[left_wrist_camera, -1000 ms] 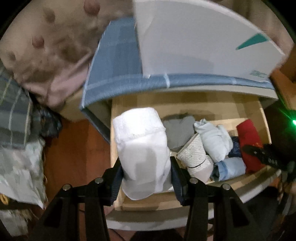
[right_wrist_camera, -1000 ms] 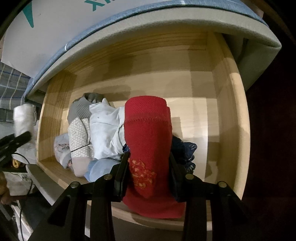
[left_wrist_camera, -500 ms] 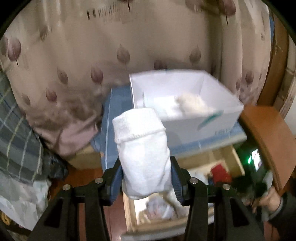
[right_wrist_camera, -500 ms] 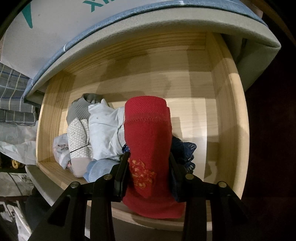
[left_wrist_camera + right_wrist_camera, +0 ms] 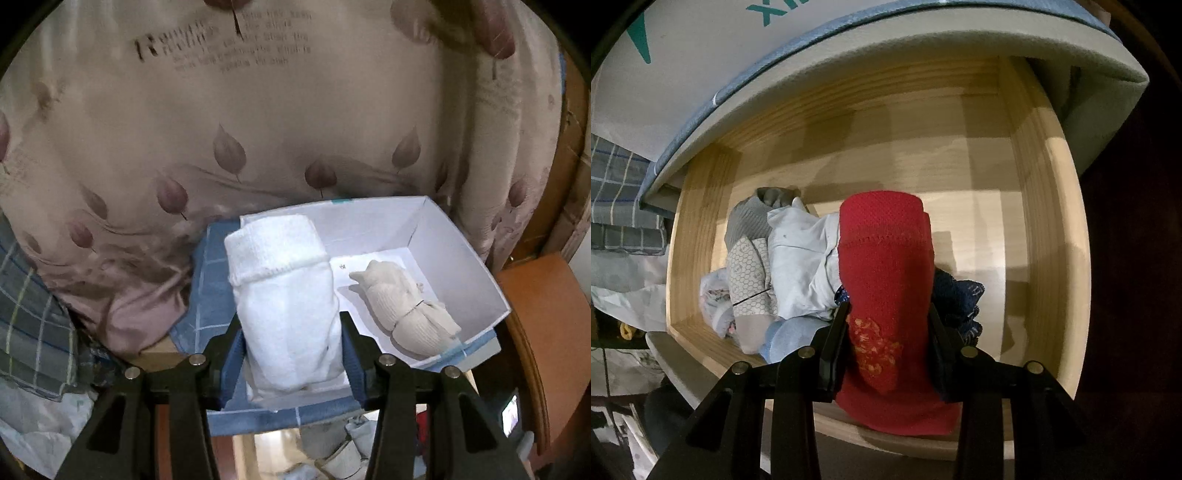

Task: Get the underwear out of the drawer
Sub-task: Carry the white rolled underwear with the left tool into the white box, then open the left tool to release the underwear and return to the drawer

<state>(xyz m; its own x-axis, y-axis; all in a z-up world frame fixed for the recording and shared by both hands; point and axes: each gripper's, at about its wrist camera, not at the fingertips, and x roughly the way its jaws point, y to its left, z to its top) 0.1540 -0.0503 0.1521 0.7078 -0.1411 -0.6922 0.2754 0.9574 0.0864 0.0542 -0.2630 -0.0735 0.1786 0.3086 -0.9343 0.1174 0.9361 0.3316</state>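
My left gripper is shut on a rolled white underwear bundle, held up in front of a white cardboard box. A cream rolled bundle lies inside that box. My right gripper is shut on a rolled red underwear bundle with an orange pattern, over the open wooden drawer. Several more rolled bundles lie in the drawer's left half: a grey one, a pale blue-white one, a honeycomb-patterned one and a dark blue one.
The box stands on a blue checked cloth over the cabinet top above the drawer. A beige leaf-print curtain hangs behind. Plaid fabric is piled at the left. An orange-brown wooden surface lies to the right.
My left gripper has risen with the white bundle from drawer level to the box on top of the cabinet. The right gripper has stayed still, holding the red bundle.
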